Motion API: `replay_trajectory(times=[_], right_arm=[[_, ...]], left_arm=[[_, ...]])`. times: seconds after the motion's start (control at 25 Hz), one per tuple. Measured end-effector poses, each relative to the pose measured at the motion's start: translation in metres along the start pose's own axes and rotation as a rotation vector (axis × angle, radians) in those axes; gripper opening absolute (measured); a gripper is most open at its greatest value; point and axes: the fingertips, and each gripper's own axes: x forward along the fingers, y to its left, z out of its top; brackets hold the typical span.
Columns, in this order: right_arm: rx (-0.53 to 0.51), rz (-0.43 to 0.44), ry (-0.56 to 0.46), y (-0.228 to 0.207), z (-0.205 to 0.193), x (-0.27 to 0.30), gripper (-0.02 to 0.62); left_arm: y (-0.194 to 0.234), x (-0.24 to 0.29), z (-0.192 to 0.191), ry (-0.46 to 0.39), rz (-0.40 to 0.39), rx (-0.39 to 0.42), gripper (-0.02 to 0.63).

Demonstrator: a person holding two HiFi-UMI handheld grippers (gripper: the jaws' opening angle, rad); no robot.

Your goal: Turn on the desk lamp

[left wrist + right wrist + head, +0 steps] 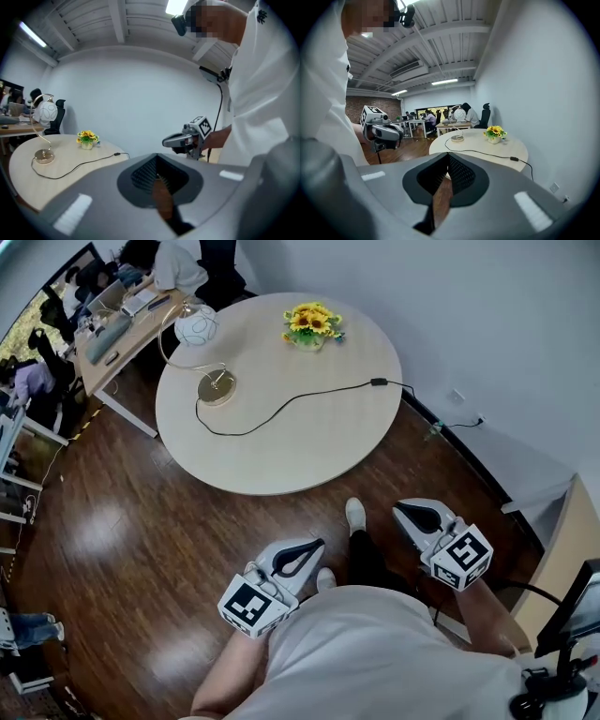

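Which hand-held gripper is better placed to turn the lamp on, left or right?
Probably right. The black inline block on the cord, likely the switch, lies at the right of the round table, nearer the right hand-held gripper. The left hand-held gripper sits farther off.

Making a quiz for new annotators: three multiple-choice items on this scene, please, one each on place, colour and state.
1. In the head view, the desk lamp stands on the round table: A near its left edge; B at its centre; C near its right edge.
2. The potted flowers are: A red; B yellow; C blue.
3. The left gripper and right gripper are: A clamped on the lamp; B empty, short of the table; C resting on the table.
A, base by the left rim; B, yellow blooms; B, jaws hold nothing, near the person's body.
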Motion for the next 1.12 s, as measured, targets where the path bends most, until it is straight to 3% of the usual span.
replay_trajectory(times=[0.28,0.64,0.88,1.12], right_arm=[[-0.025,0.1,0.016,-0.092,0.008,0.082,0.003],[-0.083,0.167,0.118,-0.204,0.01,0.165,0.003],[-0.088,0.152,0.214,-0.289,-0.021,0.217,0.003],[-0.132,0.122,0.384,-0.361,-0.078,0.244,0.003]], left_arm=[[0.084,0.046,0.023,-0.012,0.148,-0.008,0.017],[0.156,0.097,0.064,-0.032,0.263,-0.021,0.017],[0.191,0.126,0.075,-0.03,0.331,-0.031,0.017],[0.212,0.146,0.083,-0.035,0.391,-0.056,0.017]])
